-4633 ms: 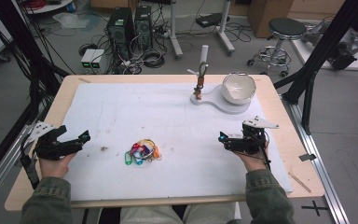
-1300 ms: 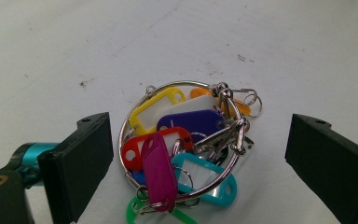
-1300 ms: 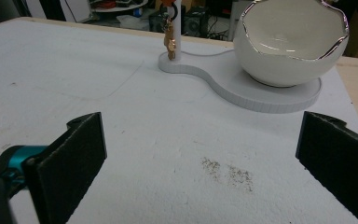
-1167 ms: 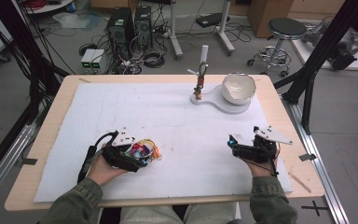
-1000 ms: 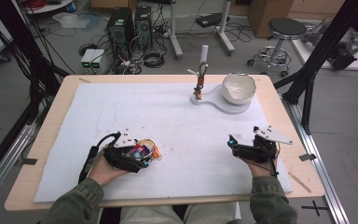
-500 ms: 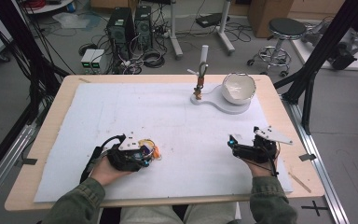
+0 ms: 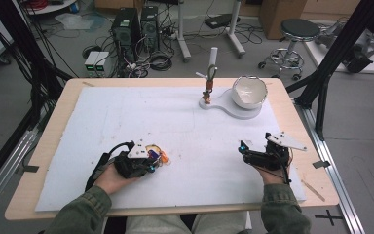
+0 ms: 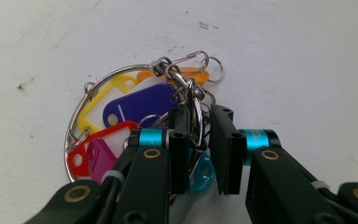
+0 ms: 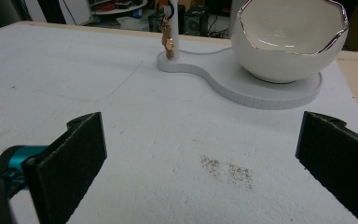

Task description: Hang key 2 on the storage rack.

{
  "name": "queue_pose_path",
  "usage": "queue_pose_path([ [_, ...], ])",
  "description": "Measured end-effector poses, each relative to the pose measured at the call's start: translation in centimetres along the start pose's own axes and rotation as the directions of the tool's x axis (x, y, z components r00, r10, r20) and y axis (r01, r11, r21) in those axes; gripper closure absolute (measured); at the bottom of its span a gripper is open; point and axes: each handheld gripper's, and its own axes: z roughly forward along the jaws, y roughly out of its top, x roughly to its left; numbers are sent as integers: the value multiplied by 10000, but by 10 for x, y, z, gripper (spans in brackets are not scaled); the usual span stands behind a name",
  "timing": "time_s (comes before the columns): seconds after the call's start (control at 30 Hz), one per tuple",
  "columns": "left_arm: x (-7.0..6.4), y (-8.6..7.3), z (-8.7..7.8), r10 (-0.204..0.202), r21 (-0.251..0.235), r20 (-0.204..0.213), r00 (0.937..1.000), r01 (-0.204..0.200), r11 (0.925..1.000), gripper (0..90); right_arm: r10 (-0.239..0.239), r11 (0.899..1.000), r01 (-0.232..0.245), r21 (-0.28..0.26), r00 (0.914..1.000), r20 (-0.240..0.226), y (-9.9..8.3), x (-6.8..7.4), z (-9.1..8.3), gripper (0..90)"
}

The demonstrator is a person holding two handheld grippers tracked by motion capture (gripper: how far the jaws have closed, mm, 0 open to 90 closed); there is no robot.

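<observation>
One white surface (image 7: 185, 126) is seen, with one white bowl (image 9: 289, 39) on its stand at the far side. Six coloured tags are counted on the key ring bunch (image 8: 135, 116) near the front edge; no writing can be read. The left tool (image 8: 199, 140) is nearly closed around its wire rings, the right tool (image 9: 200, 154) held wide apart, low over bare surface.
</observation>
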Motion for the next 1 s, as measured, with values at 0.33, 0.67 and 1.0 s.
queue_pose_path([
  [0.33, -2, 1, -4, 137, -180, 0, 9999, -137, 9997, 829, 18, 10000, -17, -18, 10000, 45, 0, -1, 0, 8],
  [0.67, 2, 1, -10, -46, -540, 118, 9999, 53, 9985, 830, -3, 10000, 3, 55, 10000, -19, 0, 1, 0, 9],
  [1.0, 7, 4, -19, -342, -607, 102, 9994, 348, 9976, 831, 50, 10000, -49, -41, 9999, 93, -1, -1, -1, 9],
])
